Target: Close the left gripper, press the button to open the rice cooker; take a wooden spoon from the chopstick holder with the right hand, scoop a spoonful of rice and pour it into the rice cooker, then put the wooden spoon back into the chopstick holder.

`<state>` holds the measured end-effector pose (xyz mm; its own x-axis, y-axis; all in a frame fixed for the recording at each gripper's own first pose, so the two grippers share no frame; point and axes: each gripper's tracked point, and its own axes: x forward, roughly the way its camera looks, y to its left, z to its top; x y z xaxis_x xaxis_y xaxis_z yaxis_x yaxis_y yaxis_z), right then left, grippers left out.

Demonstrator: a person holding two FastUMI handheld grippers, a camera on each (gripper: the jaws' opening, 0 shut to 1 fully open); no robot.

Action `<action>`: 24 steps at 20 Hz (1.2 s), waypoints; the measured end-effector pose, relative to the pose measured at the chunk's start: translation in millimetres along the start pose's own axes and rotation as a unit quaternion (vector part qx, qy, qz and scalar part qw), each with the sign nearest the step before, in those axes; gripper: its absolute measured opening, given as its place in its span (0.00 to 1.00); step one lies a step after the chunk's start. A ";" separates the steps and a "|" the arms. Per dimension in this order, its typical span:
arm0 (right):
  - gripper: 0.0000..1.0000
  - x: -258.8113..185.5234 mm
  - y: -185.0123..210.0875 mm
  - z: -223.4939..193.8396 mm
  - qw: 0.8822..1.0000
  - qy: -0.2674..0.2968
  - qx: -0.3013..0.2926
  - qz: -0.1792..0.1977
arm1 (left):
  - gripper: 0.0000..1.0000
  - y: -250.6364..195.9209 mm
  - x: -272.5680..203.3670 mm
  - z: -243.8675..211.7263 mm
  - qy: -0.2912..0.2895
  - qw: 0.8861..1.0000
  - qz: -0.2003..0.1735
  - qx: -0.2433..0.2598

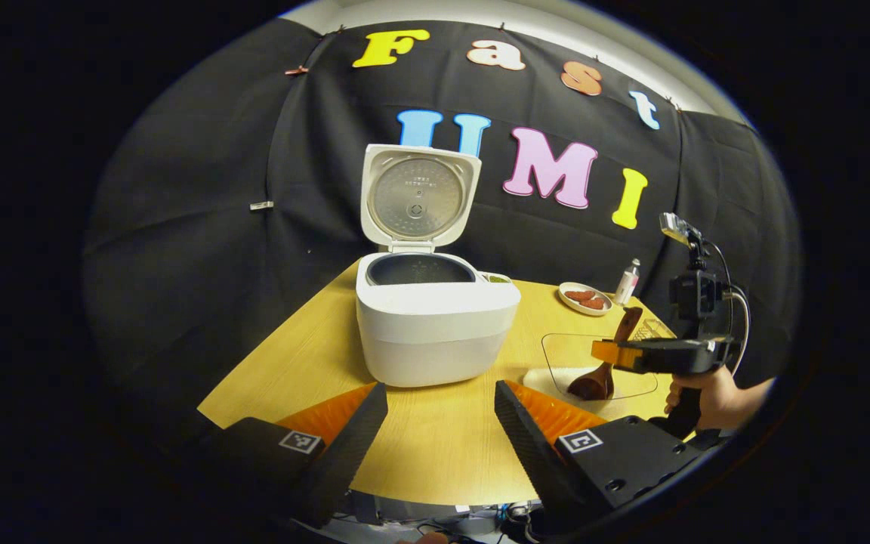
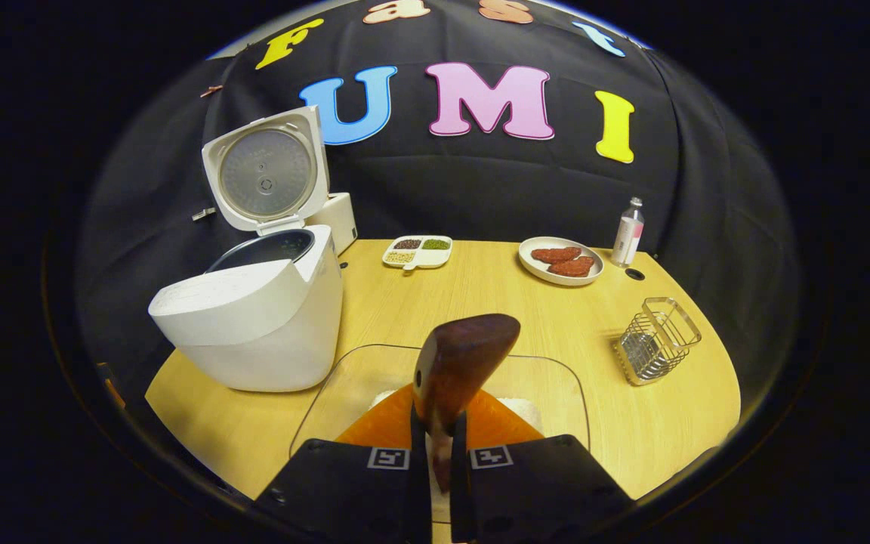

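White rice cooker (image 1: 435, 332) stands on the light wood bench (image 1: 306, 355) with its lid (image 1: 418, 195) raised upright, inner pot (image 1: 420, 270) exposed and dark inside. In the right gripper view the cooker (image 2: 254, 325) sits at the left of the bench, lid (image 2: 265, 170) tilted back toward the cloth wall.

Left gripper (image 1: 441, 404): fingers spread wide apart, nothing between them, held in front of the cooker and clear of it.

Right gripper (image 2: 439, 453): fingers drawn nearly together, both pressing on the handle of the wooden spoon (image 2: 459, 366). Seen from the left gripper view, the right gripper (image 1: 612, 353) is at the right of the cooker, a hand (image 1: 711, 397) around its grip, and the spoon (image 1: 603, 363) hangs with its bowl down inside the clear container (image 1: 556, 351). Spoon bowl touches or sits just over the white rice (image 1: 548, 378) at the container's bottom; cannot tell which.

In the right gripper view the clear container (image 2: 352, 378) lies just beside the cooker's base, rice (image 2: 522, 412) visible on either side of the fingers. Wire chopstick holder (image 2: 658, 340) stands at the right of the bench, well apart from the spoon. Farther back: a divided dish of grains (image 2: 418, 251), a plate with reddish pieces (image 2: 562, 261), a small bottle (image 2: 628, 231) just beside the plate.
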<state>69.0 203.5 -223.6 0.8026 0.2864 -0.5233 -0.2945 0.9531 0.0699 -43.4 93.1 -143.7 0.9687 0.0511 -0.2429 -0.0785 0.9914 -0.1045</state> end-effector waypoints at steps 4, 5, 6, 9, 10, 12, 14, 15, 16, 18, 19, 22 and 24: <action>0.14 1.3 20.2 -8.6 0.999 0.027 0.041 0.012 | 0.96 11.0 3.5 -2.6 0.004 1.000 0.012 -0.013; 0.14 2.3 23.4 -9.1 0.997 0.035 0.061 0.015 | 0.96 12.7 3.6 -3.8 0.004 1.000 0.015 -0.013; 0.14 2.7 24.8 -9.3 0.996 0.043 0.079 0.014 | 0.95 15.8 2.4 -3.5 0.004 1.000 0.018 -0.015; 0.14 6.8 23.0 -8.4 0.989 0.061 0.134 0.015 | 0.95 20.6 -2.4 -3.0 -0.001 0.999 0.025 -0.022; 0.14 7.8 22.9 -8.4 0.985 0.067 0.158 0.017 | 0.95 21.8 -4.9 -3.7 -0.002 0.999 0.027 -0.022; 0.14 9.2 19.9 -8.6 0.974 0.082 0.209 0.019 | 0.96 23.1 -6.9 -7.4 0.000 0.999 0.030 -0.020; 0.14 9.3 17.7 -9.5 0.963 0.096 0.250 0.022 | 0.96 24.2 -10.6 -9.5 0.004 0.999 0.029 -0.026; 0.14 9.1 14.7 -10.5 0.958 0.102 0.266 0.023 | 0.95 22.1 -11.7 -7.8 0.003 0.999 0.025 -0.035; 0.14 7.7 13.4 -9.0 0.954 0.102 0.281 0.027 | 0.96 21.9 -13.9 -5.1 0.001 0.999 0.023 -0.043; 0.14 2.3 6.8 -5.4 0.947 0.097 0.304 0.031 | 0.95 24.5 -14.2 -4.2 -0.003 0.999 0.026 -0.045; 0.14 0.6 2.8 -2.8 0.943 0.096 0.316 0.032 | 0.95 25.0 -14.9 -4.2 -0.004 0.999 0.027 -0.043; 0.14 -2.3 -11.1 3.0 0.932 0.087 0.350 0.029 | 0.96 22.7 -15.9 -4.9 -0.003 0.999 0.024 -0.037; 0.14 -3.9 -24.0 5.1 0.926 0.082 0.367 0.022 | 0.96 18.5 -17.3 -4.2 -0.004 0.999 0.020 -0.033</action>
<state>75.6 180.0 -219.0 0.6902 0.3656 -0.6244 0.1555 0.7678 0.6215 -62.6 110.1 -145.5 0.9663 0.0917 -0.2405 -0.1321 0.9786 -0.1579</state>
